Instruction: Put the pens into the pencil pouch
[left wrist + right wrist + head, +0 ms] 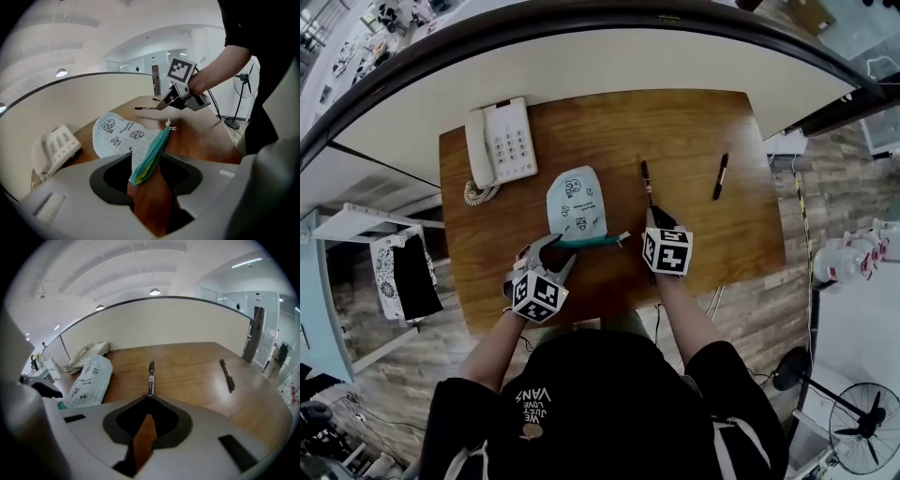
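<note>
Pinching the pencil pouch (117,133) at its zip is the left gripper (145,158); right gripper (149,397) clamps a pen (150,377).

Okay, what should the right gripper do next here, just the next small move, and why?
Probably lift the pen off the table and swing it toward the pencil pouch. The right gripper is already closed on its near end, and the left gripper holds the pouch's teal zipper edge.

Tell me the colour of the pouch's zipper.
The zipper is teal, with a yellow-green inner edge. It shows best in the left gripper view.
</note>
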